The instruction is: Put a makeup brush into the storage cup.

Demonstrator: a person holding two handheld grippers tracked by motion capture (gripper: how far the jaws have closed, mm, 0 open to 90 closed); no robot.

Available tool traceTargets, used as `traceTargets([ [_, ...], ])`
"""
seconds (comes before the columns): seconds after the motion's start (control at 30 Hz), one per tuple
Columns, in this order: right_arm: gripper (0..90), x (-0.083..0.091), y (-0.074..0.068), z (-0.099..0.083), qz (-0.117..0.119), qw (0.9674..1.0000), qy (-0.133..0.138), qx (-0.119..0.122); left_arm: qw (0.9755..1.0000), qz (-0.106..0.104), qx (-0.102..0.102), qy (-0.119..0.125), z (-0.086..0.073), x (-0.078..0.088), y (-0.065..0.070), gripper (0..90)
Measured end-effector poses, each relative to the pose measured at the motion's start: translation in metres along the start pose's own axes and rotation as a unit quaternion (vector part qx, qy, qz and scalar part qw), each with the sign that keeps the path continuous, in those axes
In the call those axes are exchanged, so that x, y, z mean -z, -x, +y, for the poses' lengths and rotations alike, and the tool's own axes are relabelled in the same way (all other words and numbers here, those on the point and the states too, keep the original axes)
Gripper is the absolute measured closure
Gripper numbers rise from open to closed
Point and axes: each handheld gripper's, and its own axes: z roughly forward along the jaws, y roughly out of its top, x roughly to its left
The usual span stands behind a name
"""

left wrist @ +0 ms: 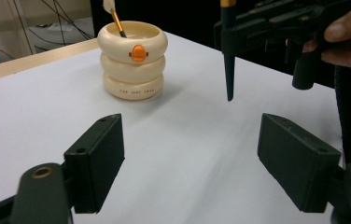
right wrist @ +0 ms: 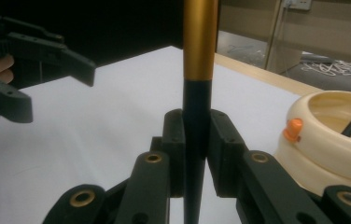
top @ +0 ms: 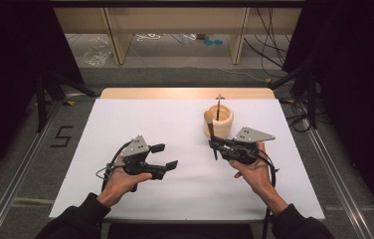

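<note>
Black and gold, a thin pointed brush (right wrist: 197, 93) is pinched upright in the right hand-held gripper (top: 217, 144), just at 6 o'clock of the cream ringed holder (top: 218, 121) on the white counter (top: 125, 119). Next, I think, it goes into the holder beside another brush (left wrist: 116, 21). The left hand-held gripper (top: 164, 156) is open and empty.

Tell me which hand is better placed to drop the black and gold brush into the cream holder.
The right. Its tool is shut on the brush, held upright just beside the cream holder. The left tool is open and holds nothing, and it sits farther from the holder.
</note>
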Motion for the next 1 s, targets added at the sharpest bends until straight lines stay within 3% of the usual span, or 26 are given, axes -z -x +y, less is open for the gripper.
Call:
traceTargets([
  [0.37,78.6,0.003,0.016,0.006,-0.021,0.9995,0.02,-0.009,0.9995,0.028,0.017,-0.001,-0.011,0.011,-0.002,19.1],
  [0.5,78.6,0.004,0.023,0.01,-0.027,0.9993,0.023,-0.015,0.9992,0.038,0.015,-0.002,-0.014,0.015,-0.002,18.6],
  [0.8,78.6,0.003,0.036,0.018,-0.043,0.9981,0.04,-0.02,0.9988,0.043,0.022,-0.004,-0.021,0.02,-0.002,17.9],
  [0.93,78.6,0.0,0.043,0.019,-0.044,0.9978,0.039,-0.031,0.9989,0.043,0.013,-0.007,-0.023,0.022,-0.001,17.9],
  [1.0,78.6,-0.001,0.046,0.021,-0.047,0.9978,0.04,-0.025,0.9986,0.051,0.01,-0.008,-0.023,0.022,0.0,17.9],
])
